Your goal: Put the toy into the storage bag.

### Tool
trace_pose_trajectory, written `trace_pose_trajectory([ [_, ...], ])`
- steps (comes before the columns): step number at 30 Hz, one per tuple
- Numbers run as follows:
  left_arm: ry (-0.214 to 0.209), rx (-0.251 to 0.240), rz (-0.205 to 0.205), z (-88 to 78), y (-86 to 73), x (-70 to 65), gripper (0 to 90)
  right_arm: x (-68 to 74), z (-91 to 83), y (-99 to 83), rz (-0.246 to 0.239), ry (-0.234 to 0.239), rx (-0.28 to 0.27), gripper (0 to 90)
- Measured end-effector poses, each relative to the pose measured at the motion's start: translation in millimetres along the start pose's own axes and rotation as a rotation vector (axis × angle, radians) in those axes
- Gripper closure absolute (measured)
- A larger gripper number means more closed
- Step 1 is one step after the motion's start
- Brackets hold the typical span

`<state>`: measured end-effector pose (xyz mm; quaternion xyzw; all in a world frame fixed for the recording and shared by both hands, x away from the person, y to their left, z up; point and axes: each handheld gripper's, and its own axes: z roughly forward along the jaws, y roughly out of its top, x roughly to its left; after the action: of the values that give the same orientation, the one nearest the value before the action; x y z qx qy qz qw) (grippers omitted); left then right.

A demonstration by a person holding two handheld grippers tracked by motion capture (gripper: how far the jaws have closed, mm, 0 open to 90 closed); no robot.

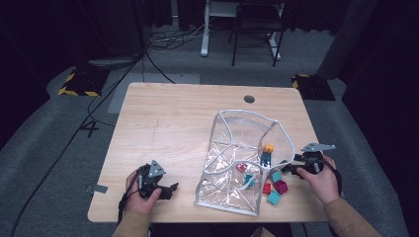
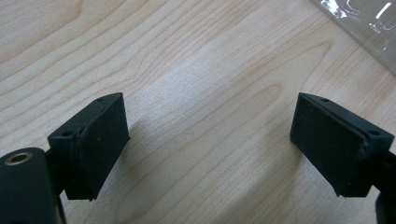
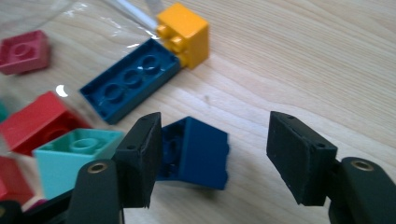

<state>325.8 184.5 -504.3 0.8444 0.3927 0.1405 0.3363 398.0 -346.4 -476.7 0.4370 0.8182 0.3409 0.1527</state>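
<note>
Dark blue brick near the table's right edge

The dark blue brick lies tilted on the table, studs sideways, just beside a teal brick.

A light wooden surface with a round cable hole at its far edge stands on grey carpet. Black cables trail across the floor. A dark chair and black curtains stand beyond.

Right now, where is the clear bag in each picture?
High view: bag lies right of centre, towards the near edge.
Left gripper view: its edge crosses the top right corner.
Right gripper view: top left corner.
Shared landmark: the wooden table.
</note>
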Motion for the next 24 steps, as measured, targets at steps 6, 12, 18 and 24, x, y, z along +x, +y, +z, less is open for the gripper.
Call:
trace_pose_trajectory([
  [6, 0.002, 0.001, 0.000, -0.1, 0.0, -0.1, 11.7, 8.8, 4.7, -4.1, -0.021, 0.026, 0.015, 37.0],
  [12, 0.002, 0.001, 0.001, -0.1, 0.0, -0.1, 11.7, 7.0, 11.7, -7.8, -0.060, -0.011, 0.038, 43.8],
  [18, 0.002, 0.001, 0.000, -0.1, 0.0, -0.1, 11.7, 8.9, 11.0, -7.1, -0.076, -0.014, 0.039, 48.2],
  [24, 0.001, 0.000, 0.000, 0.0, 0.0, -0.1, 11.7, 8.2, 5.1, -4.4, -0.069, -0.010, 0.026, 48.3],
])
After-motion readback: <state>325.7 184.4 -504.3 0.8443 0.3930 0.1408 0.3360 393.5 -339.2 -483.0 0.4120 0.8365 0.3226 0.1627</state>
